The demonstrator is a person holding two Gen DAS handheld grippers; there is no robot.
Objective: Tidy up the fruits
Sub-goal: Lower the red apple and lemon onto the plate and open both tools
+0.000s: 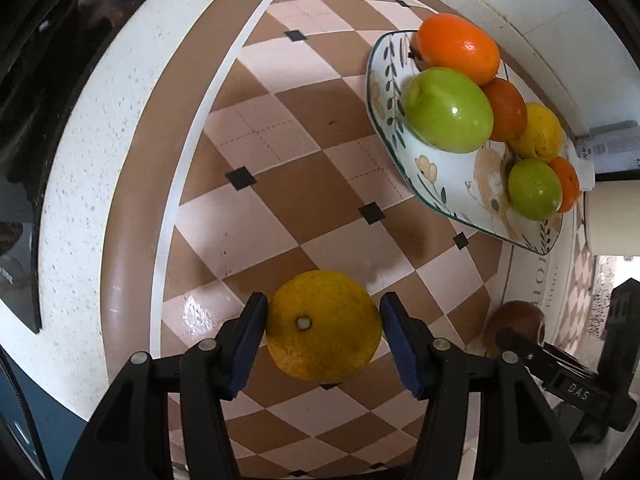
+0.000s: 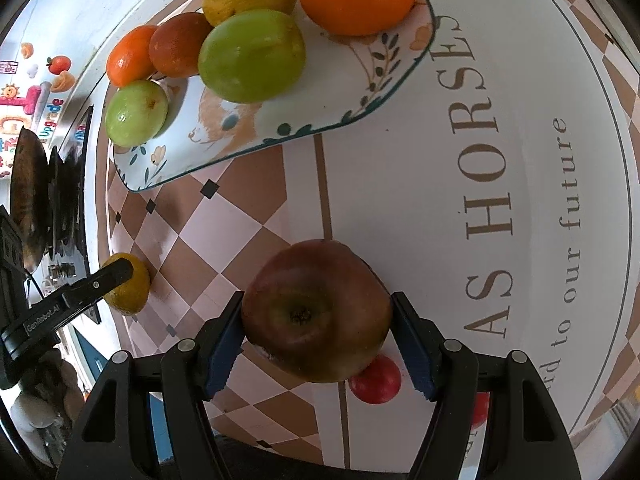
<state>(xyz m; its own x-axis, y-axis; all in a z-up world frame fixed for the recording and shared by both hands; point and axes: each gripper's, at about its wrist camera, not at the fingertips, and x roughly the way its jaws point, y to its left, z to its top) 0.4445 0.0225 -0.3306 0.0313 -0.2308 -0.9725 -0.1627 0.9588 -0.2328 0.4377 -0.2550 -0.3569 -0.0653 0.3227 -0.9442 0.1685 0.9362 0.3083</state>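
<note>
My left gripper [image 1: 323,334] points steeply down, both pads pressed on a yellow fruit [image 1: 323,326]; my right gripper [image 2: 318,338], also pointing steeply down, clamps an apple [image 2: 316,310] between its jaws

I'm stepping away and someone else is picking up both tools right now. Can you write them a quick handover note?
Left tool: shut on the yellow-orange citrus, above the checkered tablecloth.
Right tool: shut on the dark red apple.
Plate: already holds six fruits, green, orange and yellow ones.
Done: most fruit is plated.
Left: set the citrus and apple on the plate; a small red fruit lies under the apple, off the plate.
</note>
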